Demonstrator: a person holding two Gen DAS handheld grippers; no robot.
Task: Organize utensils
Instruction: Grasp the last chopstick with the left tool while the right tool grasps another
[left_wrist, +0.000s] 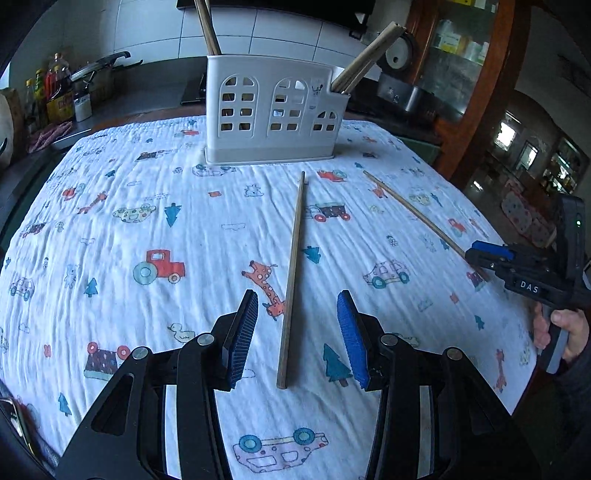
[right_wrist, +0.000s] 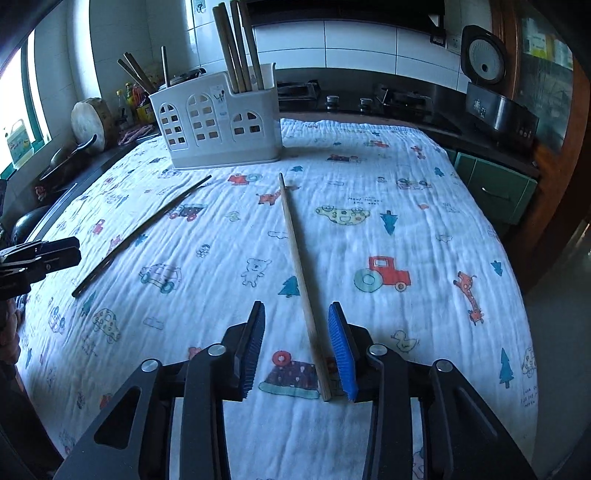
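Note:
A white utensil holder (left_wrist: 273, 110) stands at the far side of the table with several chopsticks upright in it; it also shows in the right wrist view (right_wrist: 218, 125). A dark chopstick (left_wrist: 293, 273) lies on the cloth, its near end between the fingers of my open left gripper (left_wrist: 297, 302). A lighter chopstick (right_wrist: 301, 277) lies with its near end between the fingers of my open right gripper (right_wrist: 297, 314), close to the right pad. Each chopstick shows in the other view: the light one (left_wrist: 413, 212), the dark one (right_wrist: 144, 230). The right gripper (left_wrist: 491, 254) appears at the right edge of the left wrist view.
A white cloth (left_wrist: 147, 221) with cartoon cars and animals covers the table. Behind it a counter holds bottles (left_wrist: 55, 88), a pot, a stove (right_wrist: 369, 99) and a rice cooker (right_wrist: 487, 85). A green cabinet (right_wrist: 498, 188) stands right of the table.

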